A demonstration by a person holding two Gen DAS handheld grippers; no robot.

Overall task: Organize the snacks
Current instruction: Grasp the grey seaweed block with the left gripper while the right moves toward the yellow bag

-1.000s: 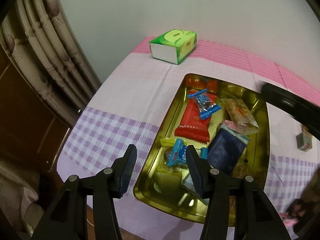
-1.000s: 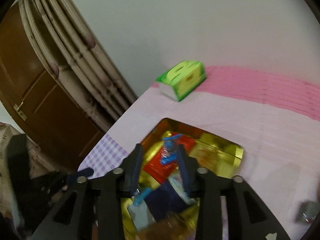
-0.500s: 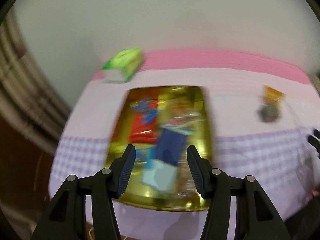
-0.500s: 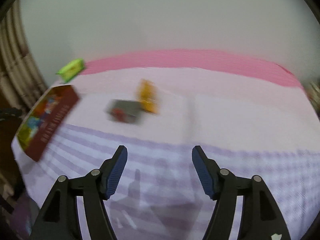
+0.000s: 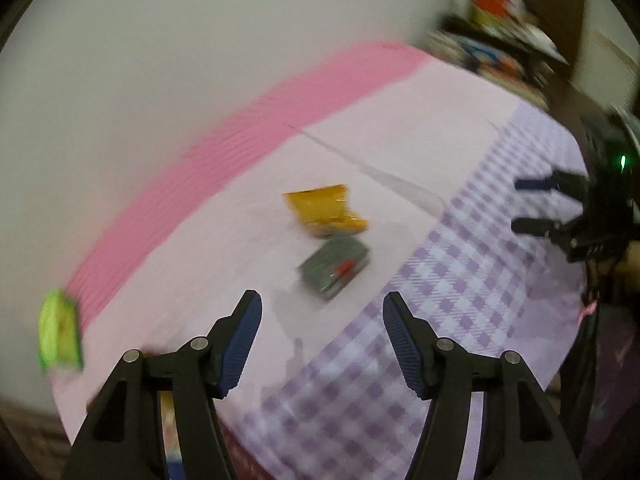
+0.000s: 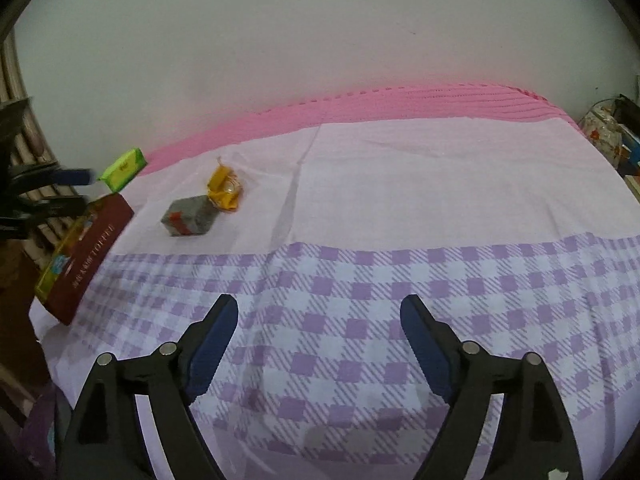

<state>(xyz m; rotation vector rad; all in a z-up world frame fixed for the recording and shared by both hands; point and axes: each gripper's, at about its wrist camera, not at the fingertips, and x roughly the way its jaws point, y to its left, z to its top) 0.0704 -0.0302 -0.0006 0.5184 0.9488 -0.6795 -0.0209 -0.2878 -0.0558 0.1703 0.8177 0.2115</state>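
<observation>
A yellow snack packet (image 5: 326, 210) and a grey snack packet (image 5: 334, 267) with a red mark lie side by side on the cloth-covered table; both also show in the right wrist view, yellow (image 6: 225, 193) and grey (image 6: 189, 221). My left gripper (image 5: 322, 340) is open and empty, just short of the grey packet. My right gripper (image 6: 319, 342) is open and empty over the purple checked part of the cloth, well to the right of the packets. The snack tray (image 6: 86, 258) sits at the table's left end, its dark red side showing.
A green tissue box (image 6: 123, 169) stands at the back left by the wall. The table edge runs close to both grippers. The right gripper appears at the right in the left wrist view (image 5: 536, 204). Cluttered shelves (image 5: 496, 20) stand beyond the table's right end.
Both grippers have left the tray and swung right. The left view now faces the two loose packets. The right gripper has opened wider and hangs over the checked cloth.
</observation>
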